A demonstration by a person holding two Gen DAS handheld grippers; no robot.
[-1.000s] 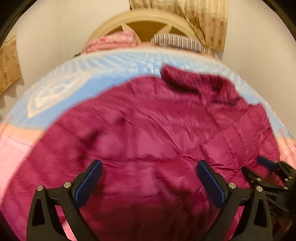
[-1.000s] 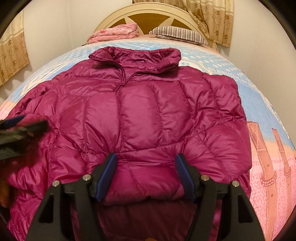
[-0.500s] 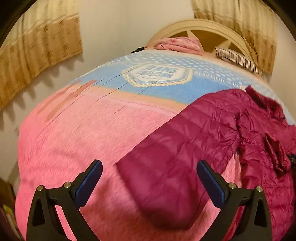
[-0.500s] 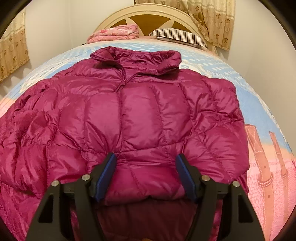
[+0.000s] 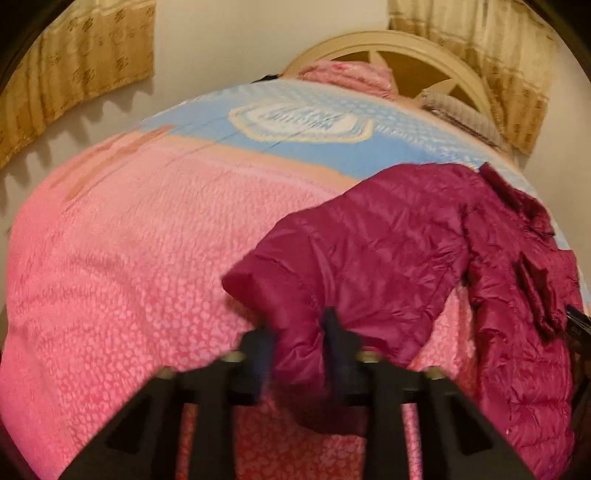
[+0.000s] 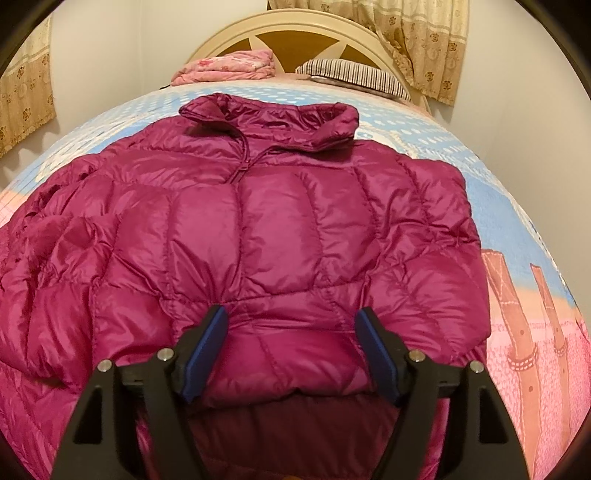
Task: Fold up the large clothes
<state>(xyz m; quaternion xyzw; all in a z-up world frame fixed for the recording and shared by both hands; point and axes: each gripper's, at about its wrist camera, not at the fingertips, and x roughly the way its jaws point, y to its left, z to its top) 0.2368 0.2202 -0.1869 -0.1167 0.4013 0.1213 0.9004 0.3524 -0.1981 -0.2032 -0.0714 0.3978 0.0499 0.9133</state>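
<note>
Jacket (image 6: 280, 236) flat on bed (image 5: 110, 258), collar toward headboard (image 6: 295, 33). Left gripper (image 5: 297, 343) closing on sleeve cuff (image 5: 295, 295). Right gripper (image 6: 291, 354) opening, jaws wide, straddling hem.

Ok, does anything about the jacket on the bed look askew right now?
Yes. The jacket lies flat and zipped, but one sleeve sticks out crumpled over the pink bedspread, its cuff bunched between the closing left claw.
</note>
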